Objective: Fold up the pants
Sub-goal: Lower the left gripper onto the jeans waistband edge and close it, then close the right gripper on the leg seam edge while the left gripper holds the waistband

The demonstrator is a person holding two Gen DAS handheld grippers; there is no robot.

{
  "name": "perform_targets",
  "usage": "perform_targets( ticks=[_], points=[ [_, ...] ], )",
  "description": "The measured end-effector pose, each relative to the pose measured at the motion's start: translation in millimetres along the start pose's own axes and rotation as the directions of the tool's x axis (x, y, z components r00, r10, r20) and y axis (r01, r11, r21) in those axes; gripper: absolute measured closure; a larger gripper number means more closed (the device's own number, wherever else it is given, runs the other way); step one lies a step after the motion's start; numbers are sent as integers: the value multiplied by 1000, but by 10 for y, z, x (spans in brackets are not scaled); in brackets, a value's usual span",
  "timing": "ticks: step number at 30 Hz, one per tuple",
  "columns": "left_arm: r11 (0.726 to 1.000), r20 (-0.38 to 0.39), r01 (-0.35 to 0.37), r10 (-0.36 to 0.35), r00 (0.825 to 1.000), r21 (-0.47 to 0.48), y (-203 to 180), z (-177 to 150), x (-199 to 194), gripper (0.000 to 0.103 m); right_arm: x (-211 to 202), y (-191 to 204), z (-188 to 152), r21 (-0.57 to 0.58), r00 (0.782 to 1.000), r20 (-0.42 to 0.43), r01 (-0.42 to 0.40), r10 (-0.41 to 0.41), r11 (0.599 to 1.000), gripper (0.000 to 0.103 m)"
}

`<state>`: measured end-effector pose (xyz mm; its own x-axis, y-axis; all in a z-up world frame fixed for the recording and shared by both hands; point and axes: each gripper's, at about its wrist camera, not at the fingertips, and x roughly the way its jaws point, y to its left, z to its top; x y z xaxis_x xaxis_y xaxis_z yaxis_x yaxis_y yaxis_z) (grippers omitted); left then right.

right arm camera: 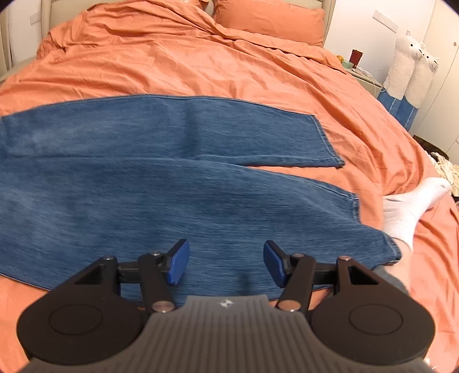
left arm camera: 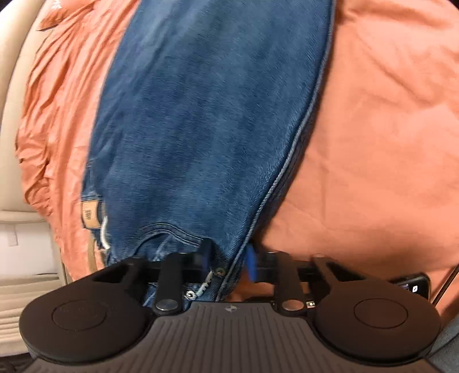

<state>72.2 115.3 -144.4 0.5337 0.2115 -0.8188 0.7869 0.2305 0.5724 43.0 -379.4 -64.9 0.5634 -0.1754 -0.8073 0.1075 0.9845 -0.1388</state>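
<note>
Left wrist view: the left two-finger gripper (left arm camera: 228, 259), black with blue pads, is clenched on the waist end of the blue denim pants (left arm camera: 206, 120), its pads pressed against a bunched fold of cloth beside a metal rivet and a seam of light stitching. The gripper sits low, close over the bed, and points along the length of the garment, which runs away from it up the frame. A tan leather waistband patch (left arm camera: 89, 214) shows at the left edge of the denim. The pants rest on a rumpled orange cotton bedspread (left arm camera: 373, 137), and a dark phone-like object (left arm camera: 413, 285) lies at the right margin behind the gripper's linkage; its nature cannot be told. Right wrist view: the right two-finger gripper (right arm camera: 226, 265) is released, its blue pads (right arm camera: 179, 265) standing well apart with denim visible between them, and it holds nothing; whether the tips touch the cloth cannot be told. It points across the nearer leg. Only this view shows both legs spread flat with their hems (right arm camera: 328, 140) toward the right, a foot in a white sock (right arm camera: 410, 206) beside the nearer hem, an orange pillow (right arm camera: 269, 21) at the head of the bed, and two white plush alpaca toys (right arm camera: 413, 71) against the wall.
</note>
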Motion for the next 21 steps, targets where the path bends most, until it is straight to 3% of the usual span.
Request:
perform_targets(
  ticks=[5,7,10,13,16,21],
  points=[
    [981,69,-36,50,996,-189,310,-63,-274,92,22,-102,-30,-161,999,16,51,-49,986,50],
    [940,98,-50,88,991,-337,541,-58,-425,93,0,-111,-29,-259,999,27,42,-37,965,52],
    [867,121,-58,136,983,-496,815,-11,-586,94,-62,-160,52,-327,1000,24,24,-17,945,64],
    [823,121,-70,166,979,-564,987,72,-678,94,-114,-231,158,-410,1000,21,24,-16,912,71],
    [806,111,-87,185,976,-586,999,165,-768,94,-112,-318,203,-501,1000,-4,-1,-1,865,72],
    [769,96,-94,198,975,-632,937,143,-855,94,-70,-514,72,-663,997,-76,-27,-31,748,73]
  ],
)
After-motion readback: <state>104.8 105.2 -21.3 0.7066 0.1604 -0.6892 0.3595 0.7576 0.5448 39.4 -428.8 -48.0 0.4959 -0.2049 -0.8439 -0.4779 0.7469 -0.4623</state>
